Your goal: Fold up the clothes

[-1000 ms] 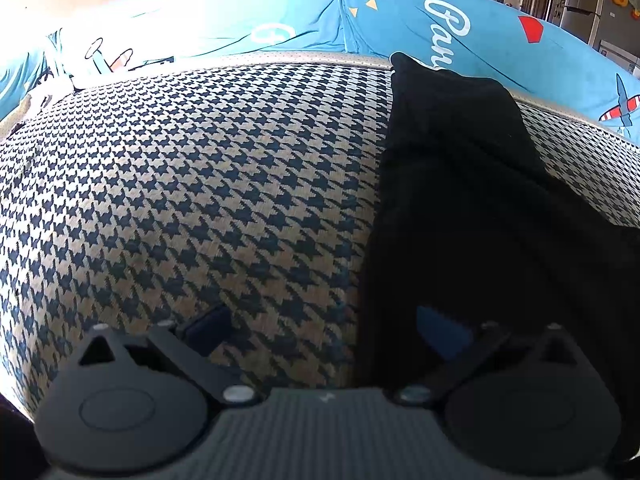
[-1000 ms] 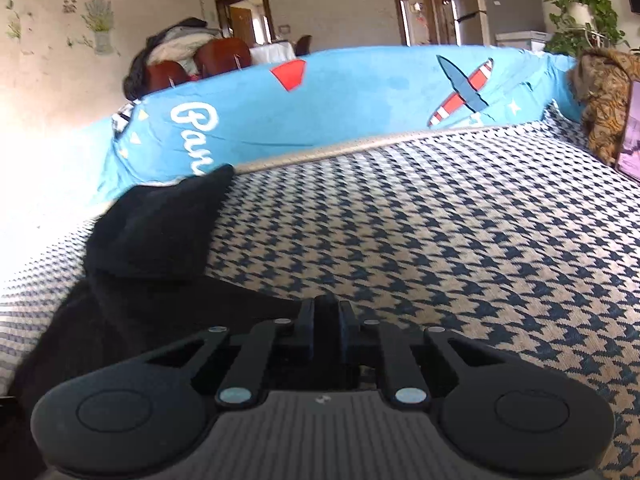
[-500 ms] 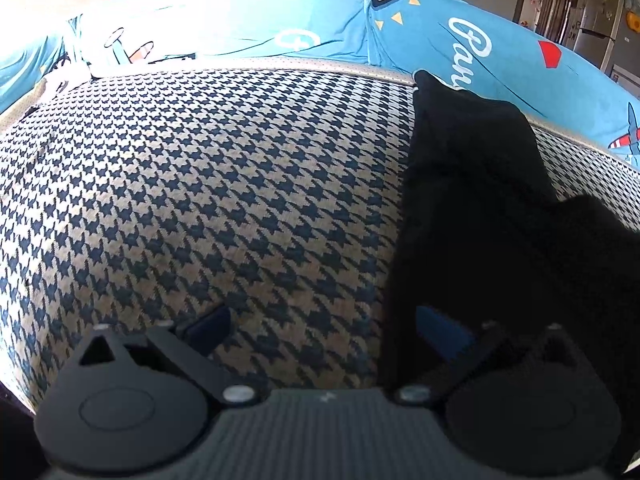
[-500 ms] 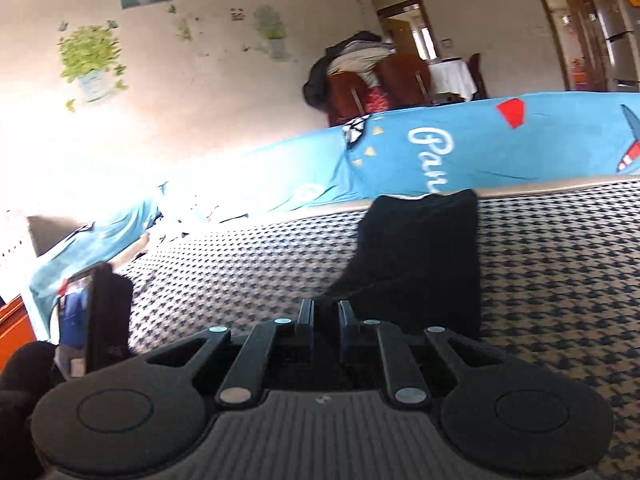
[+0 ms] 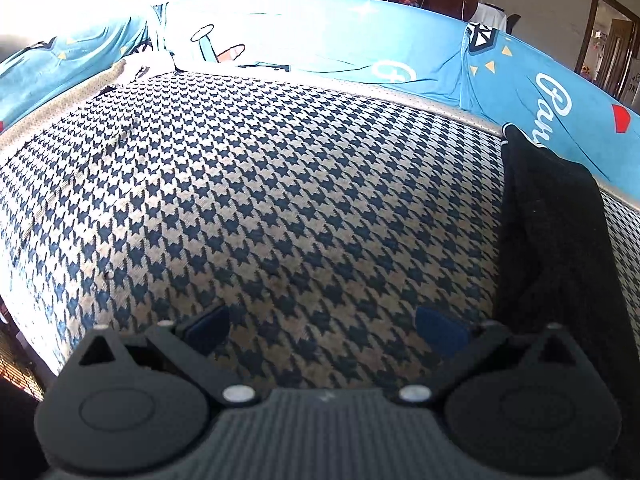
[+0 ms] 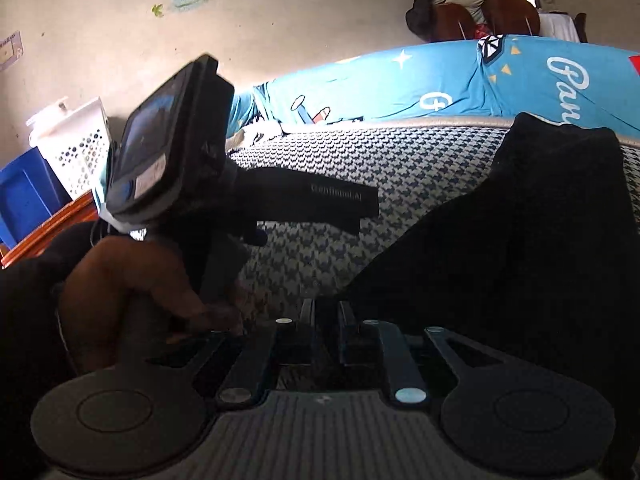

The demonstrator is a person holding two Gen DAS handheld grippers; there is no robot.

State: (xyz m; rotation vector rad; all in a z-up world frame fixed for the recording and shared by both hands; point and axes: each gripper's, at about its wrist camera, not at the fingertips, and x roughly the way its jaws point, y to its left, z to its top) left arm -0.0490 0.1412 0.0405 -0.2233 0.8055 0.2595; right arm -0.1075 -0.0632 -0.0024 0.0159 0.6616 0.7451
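Black garment (image 6: pixel 520 220) lies on the houndstooth sofa seat (image 5: pixel 260 200), its edge apparently pinched in the clenched right gripper (image 6: pixel 324 312) for folding, while the left gripper (image 5: pixel 324 326) hovers released beside it.

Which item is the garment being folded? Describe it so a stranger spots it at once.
Find the wide houndstooth cushion backed by a bright blue cartoon-print cover. On the cushion's right side lies a black garment, reaching up to the back edge. It is the only plain, dark, unpatterned cloth there.

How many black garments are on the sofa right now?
1. The black garment lies at the right end of the houndstooth seat, its far end against the blue backrest; the right gripper pinches its near edge. More may lie out of frame.
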